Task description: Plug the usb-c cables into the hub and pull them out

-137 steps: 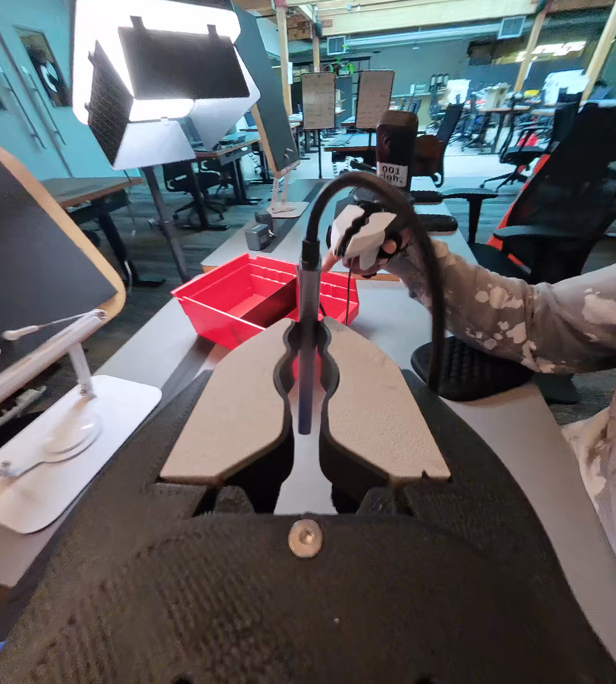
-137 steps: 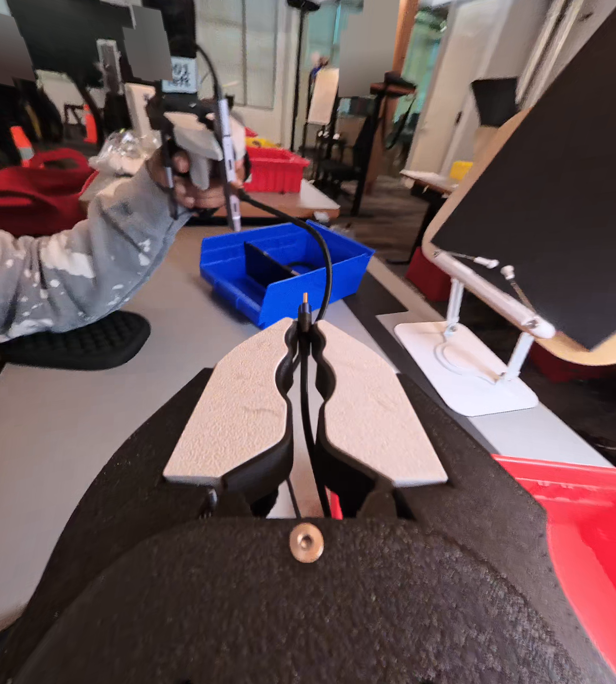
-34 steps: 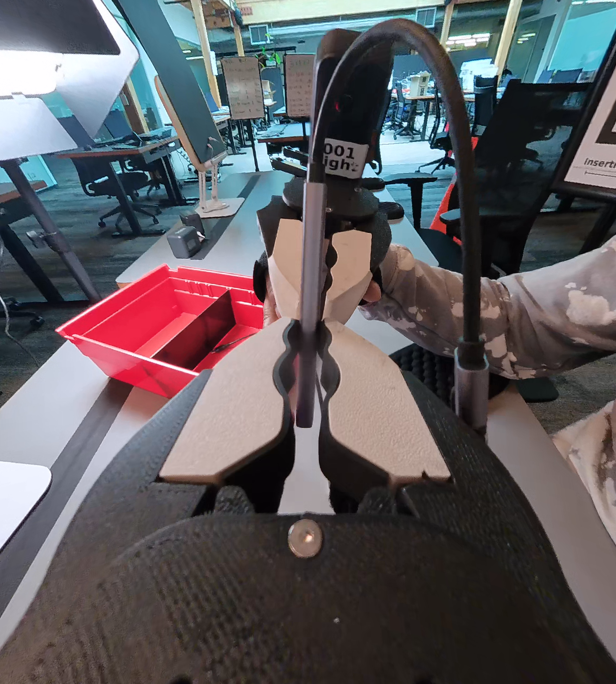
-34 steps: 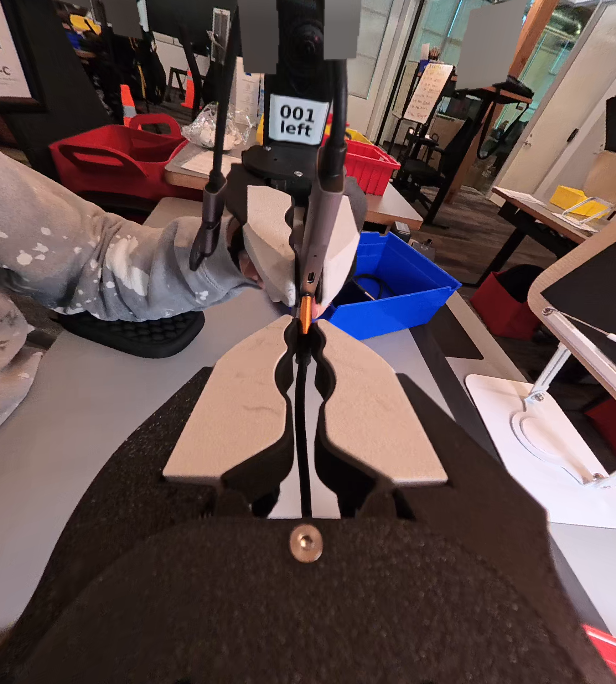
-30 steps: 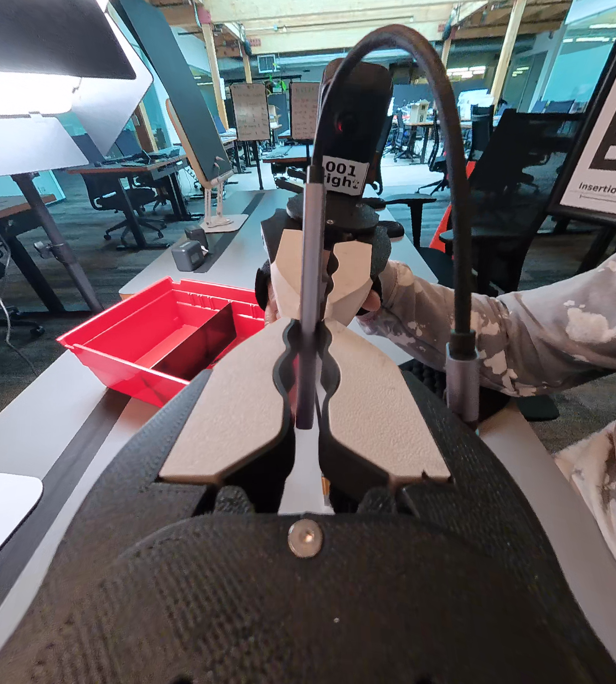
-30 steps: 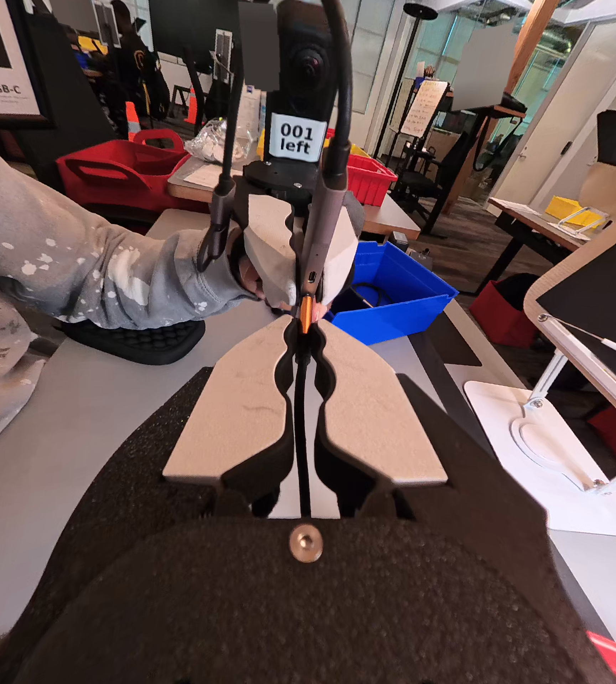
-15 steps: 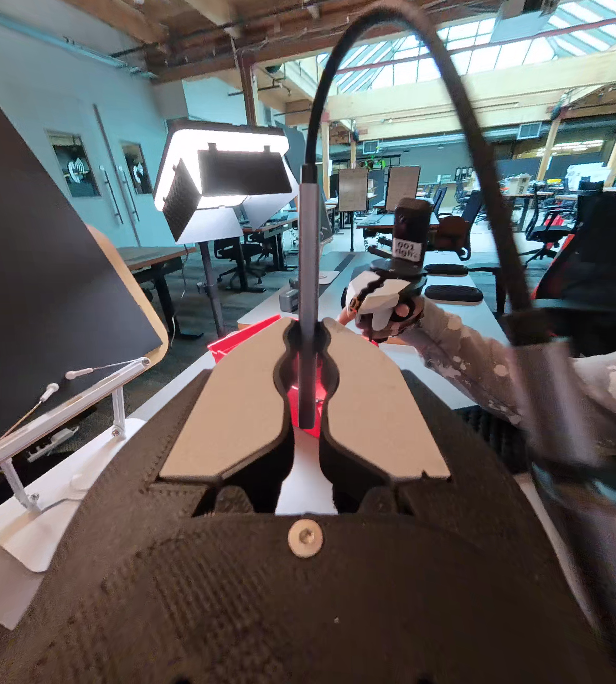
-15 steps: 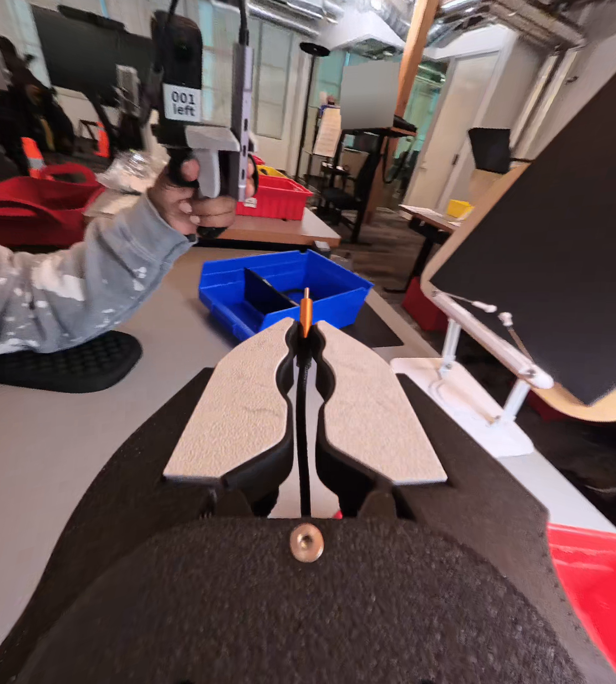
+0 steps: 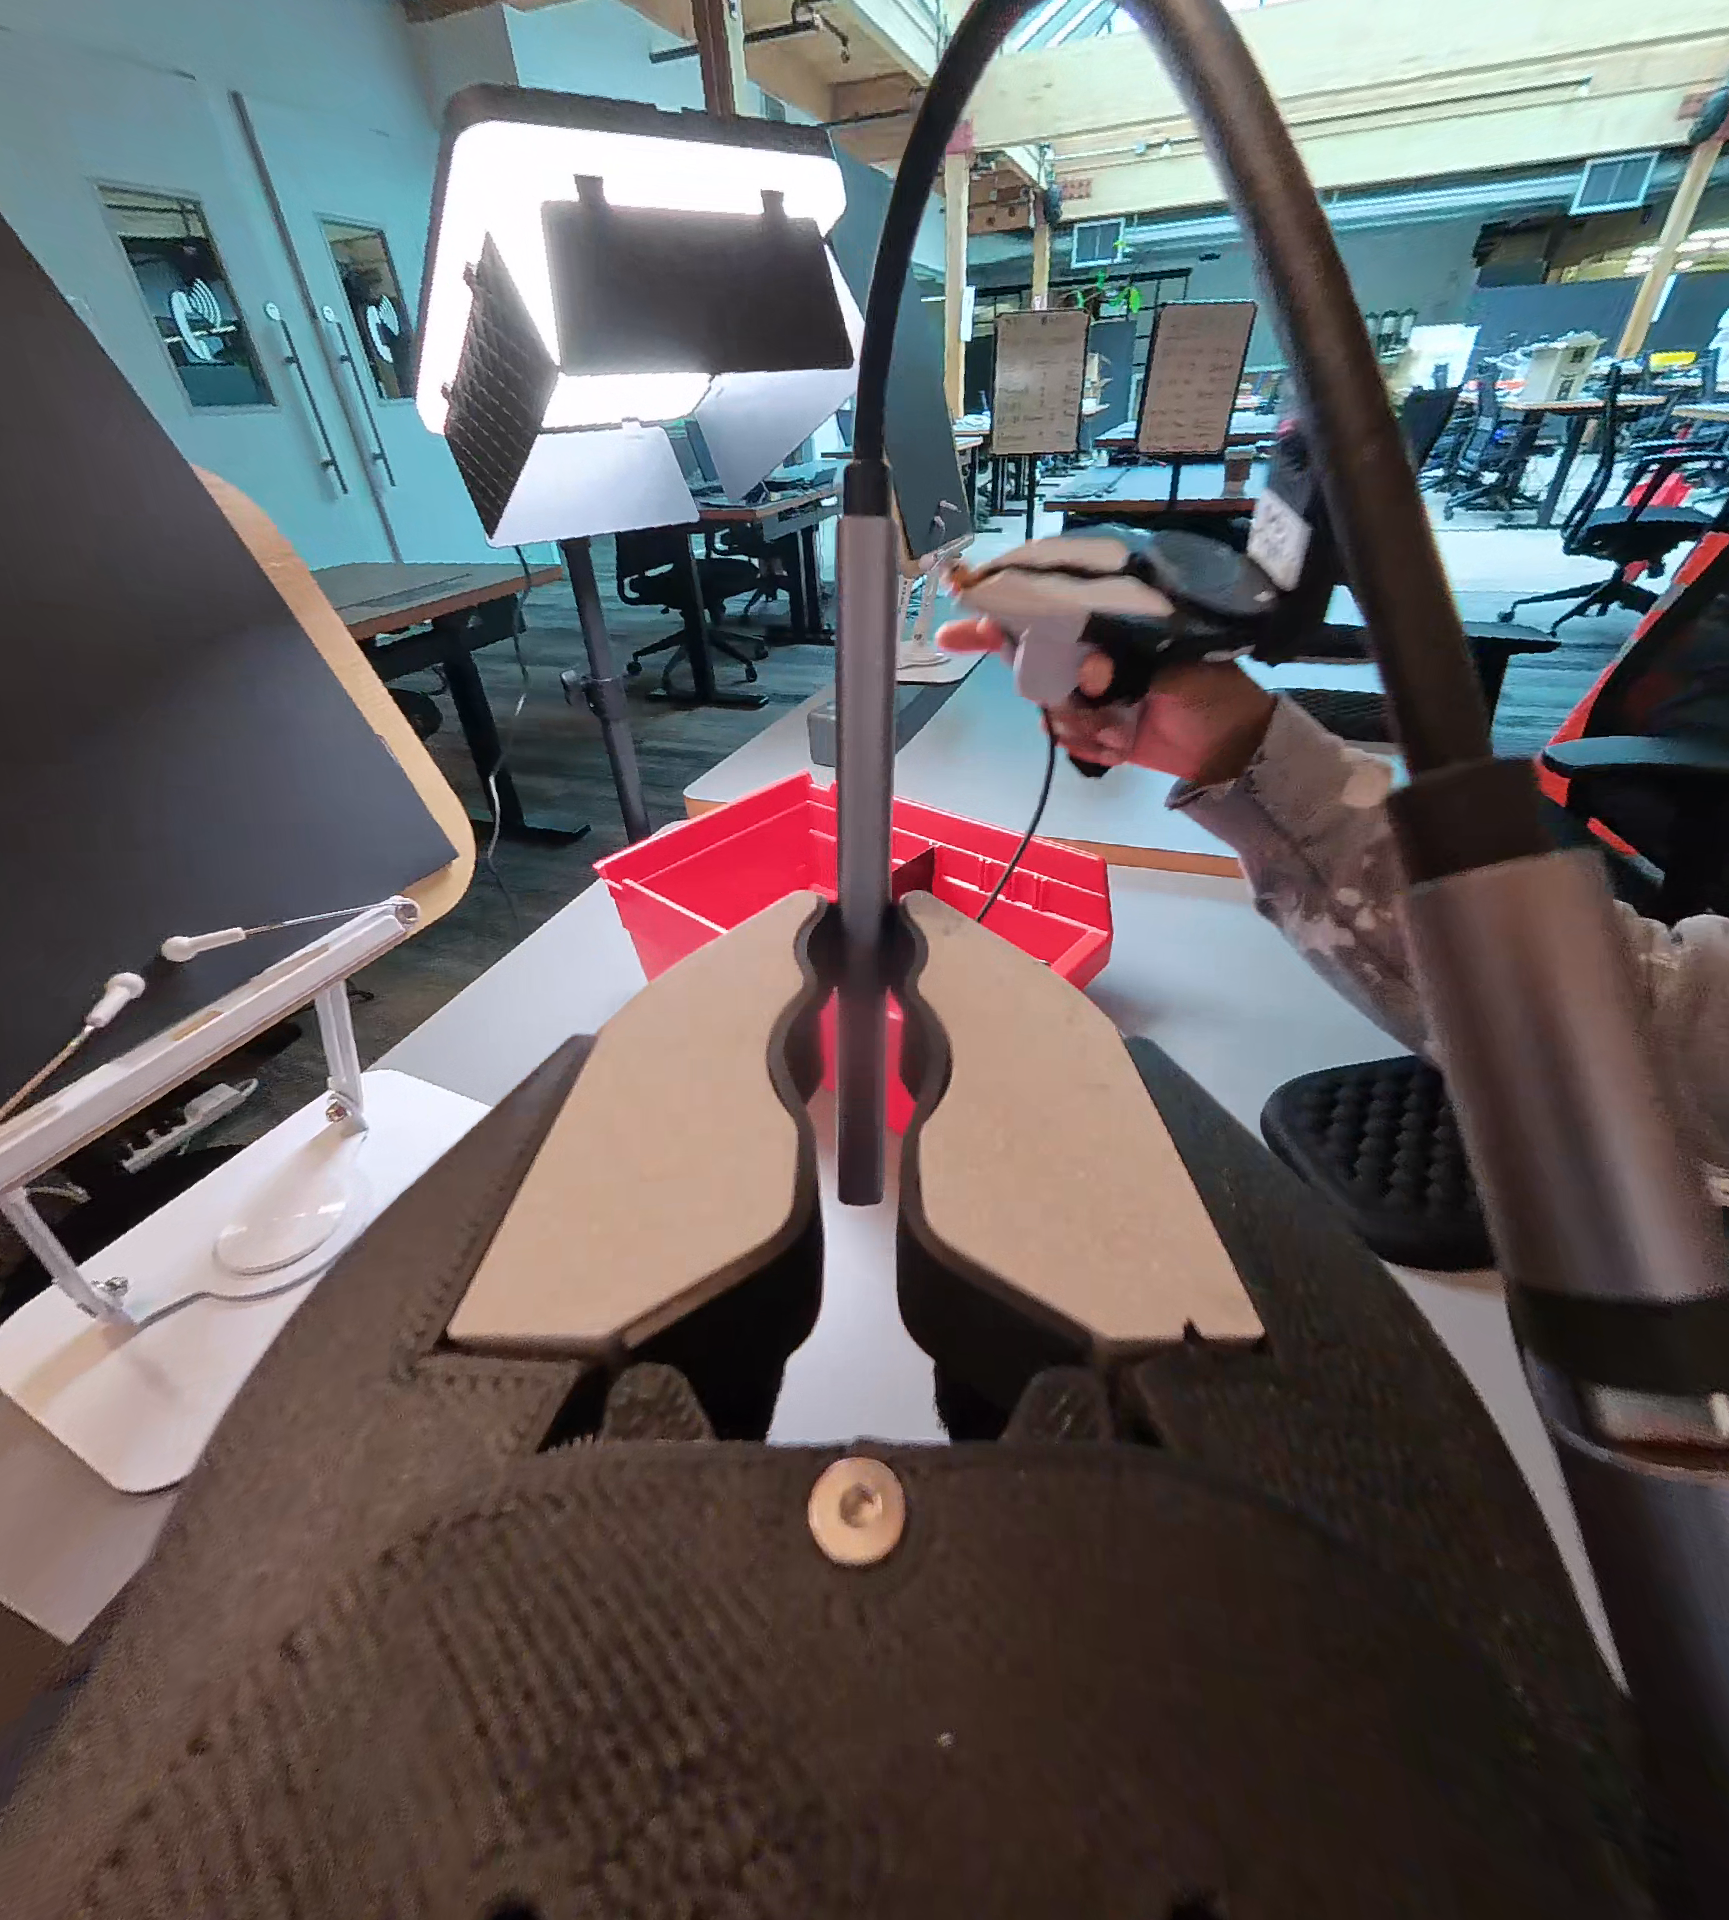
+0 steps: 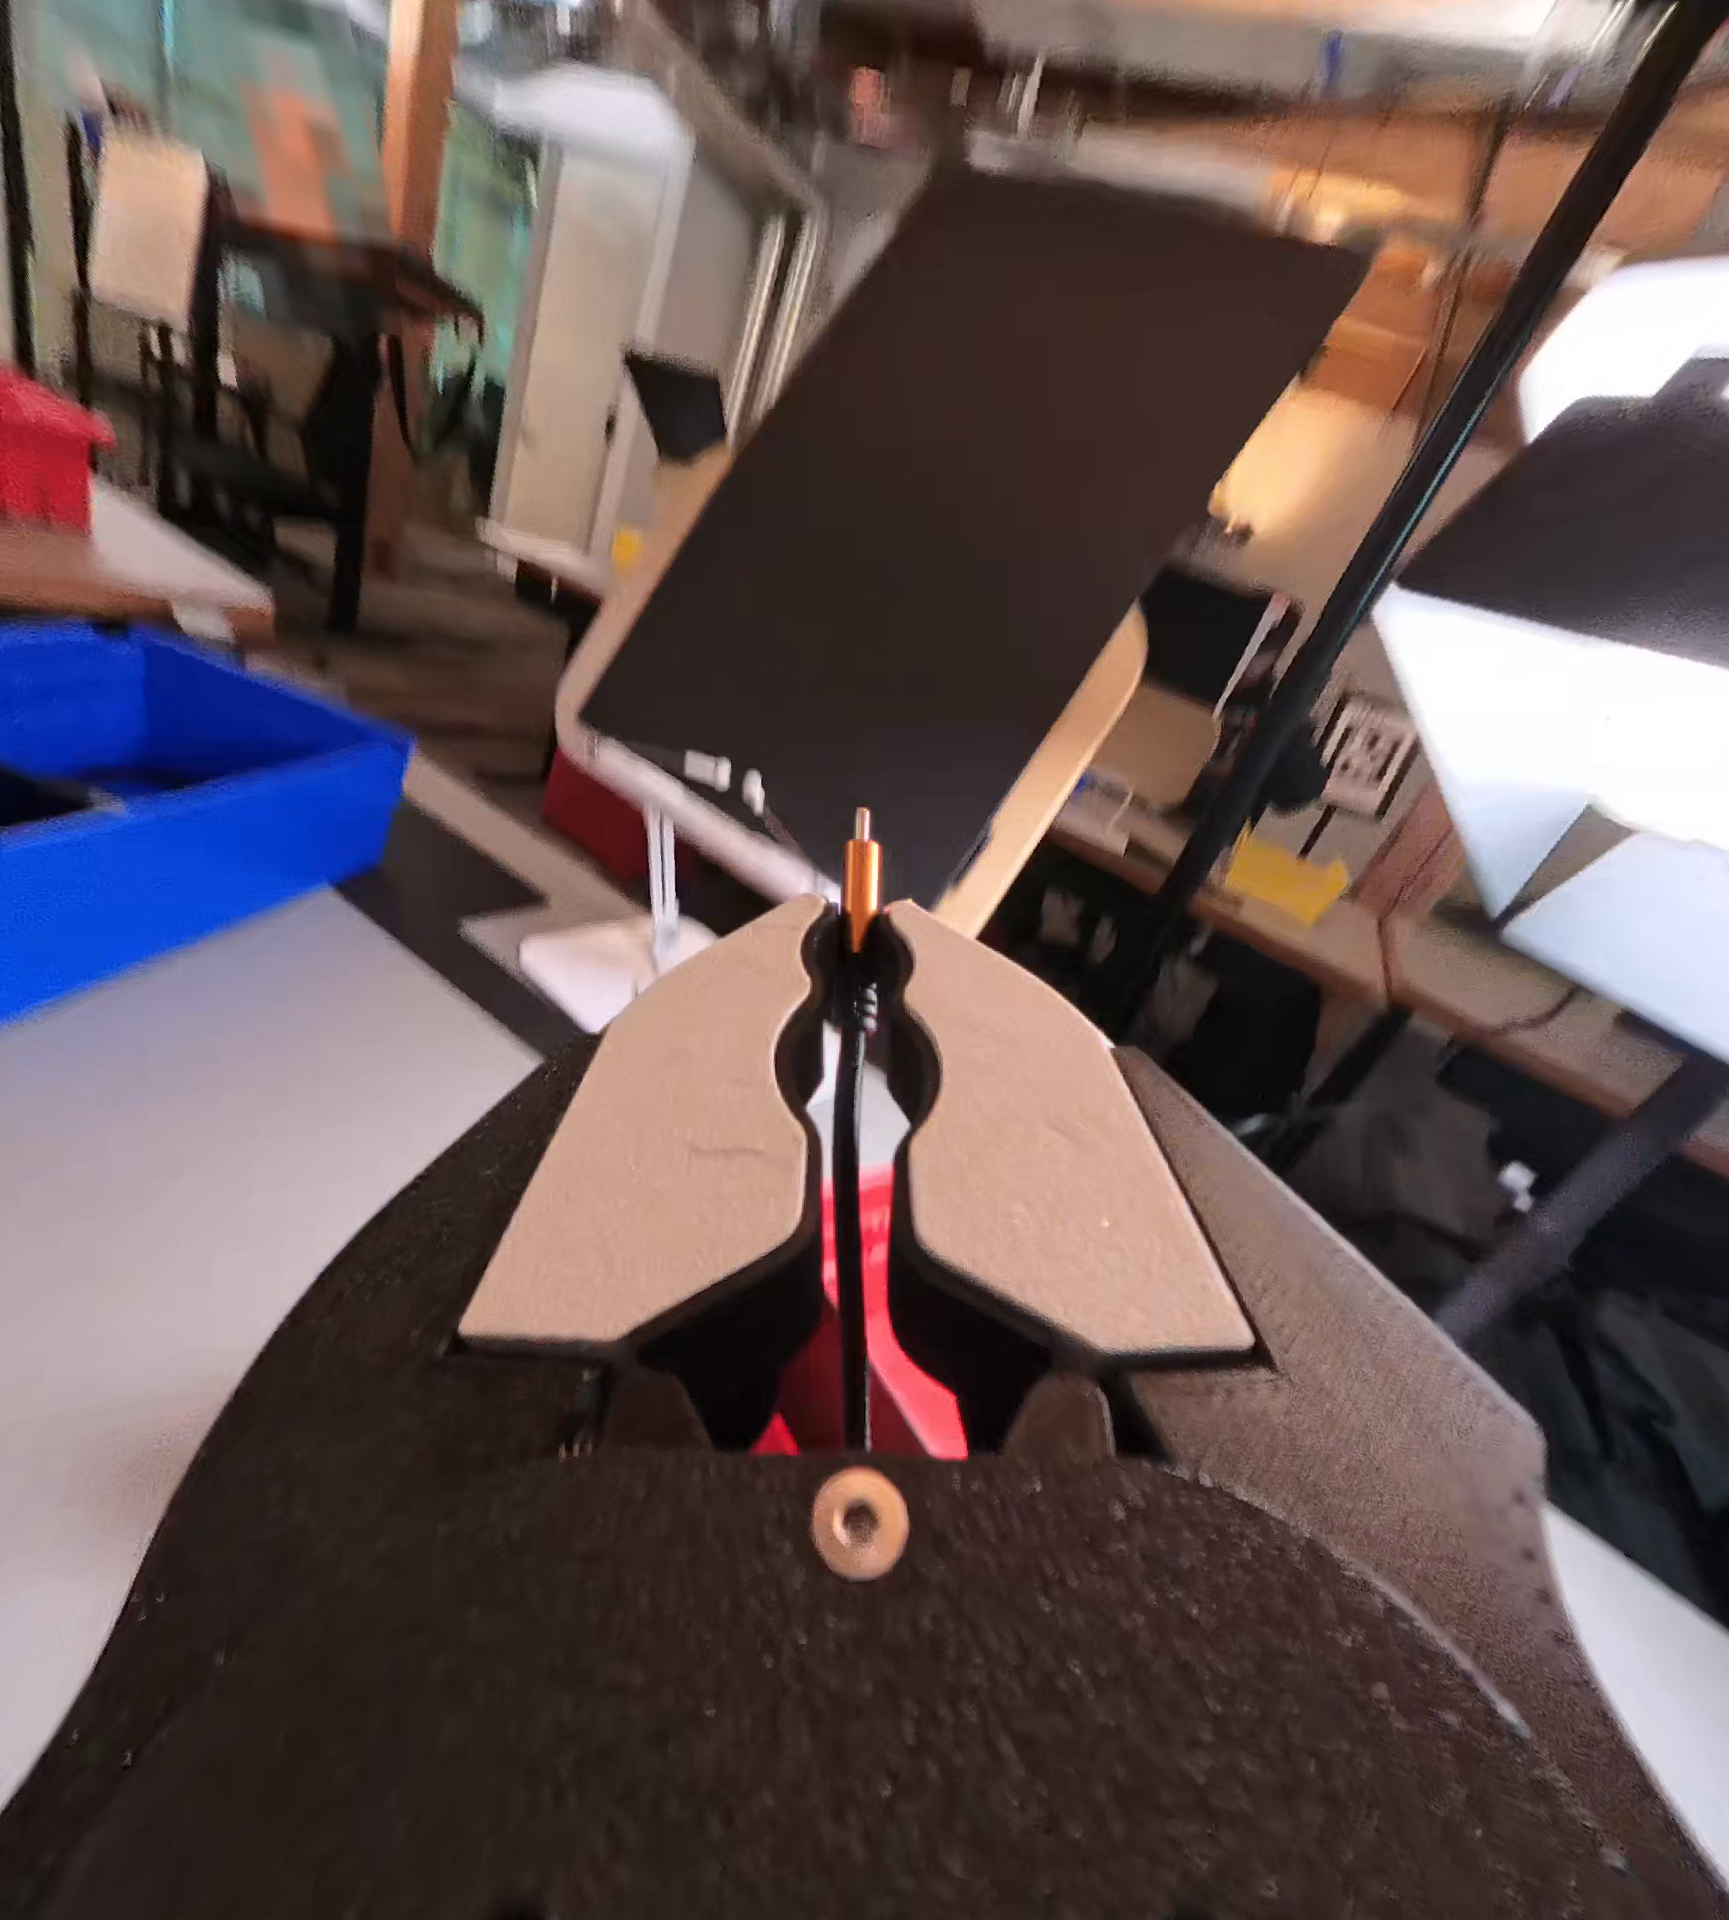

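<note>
Left gripper [image 9: 861, 935] clenched on slim grey metal hub [image 9: 862, 831], upright at 12 o'clock. Right gripper [image 10: 861, 914] clamped on thin black usb-c cable with orange plug [image 10: 859, 883], unplugged, over red plastic bin [image 9: 1005, 883] at 1 o'clock. Risk: whipping slack snagging bin wall, twisting plug in grip.

Matt, grainy tongs against smooth metal and glossy plastic

The left gripper [image 9: 860, 925] has rough, matt tan pads on a ribbed black printed body; between them stands the hub [image 9: 862, 831], smooth brushed grey metal, trailing a satin black rubbery lead. Ahead of it sits a glossy red plastic bin [image 9: 735, 883] on a matt grey table [image 9: 1224, 966]. The right gripper [image 10: 860, 920], equally grainy, pinches a usb-c cable [image 10: 860, 878] with a shiny orange metal plug; left of it lies a glossy blue plastic bin [image 10: 164, 831].
</note>
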Motion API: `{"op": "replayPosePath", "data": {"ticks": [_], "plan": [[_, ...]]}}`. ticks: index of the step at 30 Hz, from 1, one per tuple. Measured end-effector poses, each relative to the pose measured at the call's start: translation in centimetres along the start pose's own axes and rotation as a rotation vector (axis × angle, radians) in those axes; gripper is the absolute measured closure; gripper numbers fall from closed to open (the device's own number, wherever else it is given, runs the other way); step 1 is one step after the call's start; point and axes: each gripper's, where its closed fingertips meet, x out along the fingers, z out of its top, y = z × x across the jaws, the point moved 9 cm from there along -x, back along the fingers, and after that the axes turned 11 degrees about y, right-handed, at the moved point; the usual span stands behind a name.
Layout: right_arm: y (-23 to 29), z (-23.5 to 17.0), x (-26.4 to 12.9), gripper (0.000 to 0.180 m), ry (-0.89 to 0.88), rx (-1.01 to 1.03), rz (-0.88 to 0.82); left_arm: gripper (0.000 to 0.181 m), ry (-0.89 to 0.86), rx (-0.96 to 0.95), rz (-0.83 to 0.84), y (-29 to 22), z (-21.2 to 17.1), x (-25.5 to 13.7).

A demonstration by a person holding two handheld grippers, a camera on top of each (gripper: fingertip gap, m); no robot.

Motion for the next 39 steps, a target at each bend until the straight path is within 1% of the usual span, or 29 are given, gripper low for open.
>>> {"op": "replayPosePath", "data": {"ticks": [4, 7, 8, 9, 10, 12, 15, 18, 20, 24, 26, 28, 30, 32, 34, 35, 36, 39], "plan": [[1.0, -6.0, 4.0, 0.173, 0.367, -0.031, 0.126, 0.171, 0.022, 0.004, -0.013, -0.2, -0.2, 0.6], [1.7, -9.4, 5.4, 0.173, 0.66, -0.122, 0.129, 0.171, 0.027, 0.006, -0.022, -0.3, -0.3, 0.8], [2.0, -10.2, 5.5, 0.17, 0.734, -0.145, 0.149, 0.171, 0.029, 0.007, -0.025, -0.3, -0.3, 0.9], [2.2, -10.6, 5.6, 0.162, 0.779, -0.156, 0.159, 0.171, 0.033, 0.007, -0.028, -0.4, -0.4, 1.0], [2.1, -10.6, 5.6, 0.157, 0.789, -0.157, 0.14, 0.171, 0.039, 0.006, -0.034, -0.4, -0.5, 1.2], [1.5, -9.8, 5.3, 0.15, 0.751, -0.131, 0.099, 0.171, 0.063, 0.004, -0.05, -0.5, -0.7, 1.6], [0.3, -7.4, 3.9, 0.146, 0.611, -0.066, 0.043, 0.171, 0.107, 0.01, -0.064, -0.7, -1.1, 2.4], [-0.1, -4.4, 2.3, 0.145, 0.435, -0.031, 0.032, 0.171, 0.149, 0.017, -0.082, -1.0, -1.6, 3.4], [0.9, -2.2, 1.3, 0.145, 0.306, -0.019, 0.122, 0.171, 0.188, 0.024, -0.101, -1.3, -2.0, 4.2], [5.2, 1.9, -0.3, 0.148, 0.144, -0.092, 0.414, 0.171, 0.321, 0.081, -0.131, -2.2, -3.3, 6.0], [7.6, 3.2, -0.8, 0.148, 0.117, -0.157, 0.541, 0.171, 0.398, 0.139, -0.143, -2.9, -4.1, 7.0], [9.7, 3.8, -0.8, 0.148, 0.144, -0.206, 0.633, 0.171, 0.445, 0.183, -0.165, -3.6, -4.8, 8.0], [11.1, 3.5, -0.3, 0.143, 0.213, -0.255, 0.654, 0.171, 0.434, 0.184, -0.211, -4.4, -4.9, 8.8], [11.9, 3.1, 0.3, 0.142, 0.237, -0.271, 0.681, 0.171, 0.444, 0.197, -0.235, -5.0, -5.1, 9.4], [12.6, 3.1, 0.8, 0.149, 0.219, -0.27, 0.707, 0.171, 0.473, 0.227, -0.229, -5.5, -5.4, 9.9], [12.9, 3.0, 0.8, 0.162, 0.217, -0.28, 0.732, 0.171, 0.477, 0.234, -0.231, -5.7, -5.5, 10.2], [13.1, 3.0, 0.6, 0.168, 0.212, -0.293, 0.75, 0.171, 0.477, 0.237, -0.227, -5.8, -5.6, 10.3], [12.6, 3.3, 0.1, 0.17, 0.21, -0.341, 0.694, 0.168, 0.418, 0.21, -0.171, -5.2, -5.3, 10.3]]}}
